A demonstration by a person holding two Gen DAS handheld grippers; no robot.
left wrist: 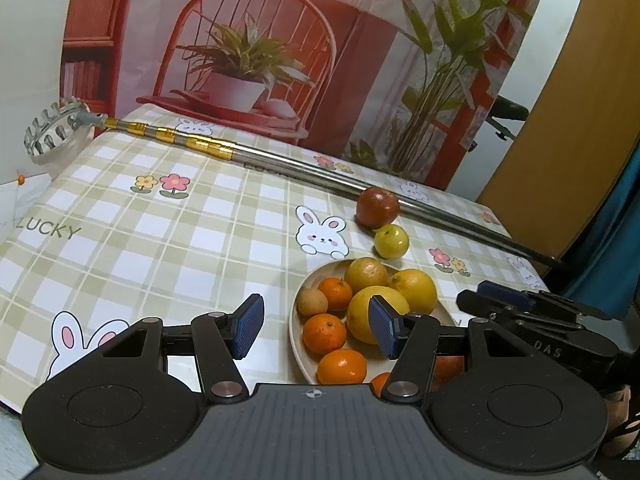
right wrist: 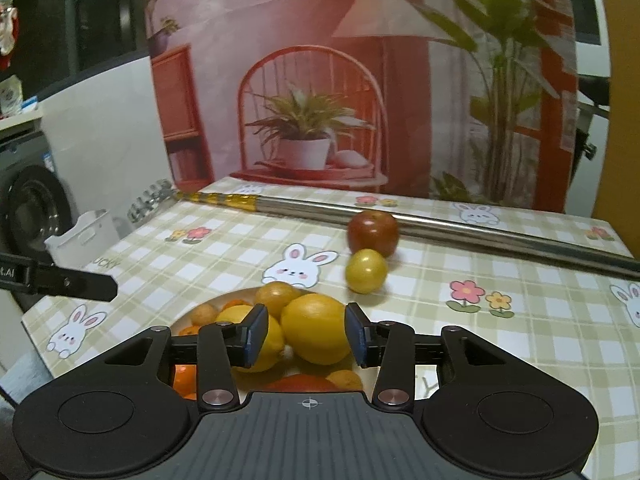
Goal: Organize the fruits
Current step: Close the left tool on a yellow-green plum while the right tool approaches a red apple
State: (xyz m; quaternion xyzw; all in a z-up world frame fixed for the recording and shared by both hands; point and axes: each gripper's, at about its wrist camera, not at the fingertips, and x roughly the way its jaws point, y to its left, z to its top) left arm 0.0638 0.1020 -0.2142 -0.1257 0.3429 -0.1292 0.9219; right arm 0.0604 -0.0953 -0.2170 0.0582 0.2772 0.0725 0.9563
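Checked cloth with rabbits and flowers covers the desk (left wrist: 160, 240), a printed backdrop (left wrist: 280, 40) behind it. Across the upper frame lies a long metal pole (left wrist: 304, 166). Lower centre, a cream plate (left wrist: 298, 320) holds lemons and tangerines; beyond it sit a red apple (left wrist: 377, 207) and a small yellow fruit (left wrist: 391, 241). The left hand-held gripper (left wrist: 316, 326) is spread, empty. The right hand-held gripper (right wrist: 306, 334) is spread around a lemon (right wrist: 316, 328).

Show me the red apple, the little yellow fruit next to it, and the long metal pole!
Red apple (left wrist: 377, 207), left wrist view, middle of its front.
Little yellow fruit (left wrist: 391, 241), left wrist view, centre of its skin.
Metal pole (right wrist: 460, 227), right wrist view, bare silver shaft.
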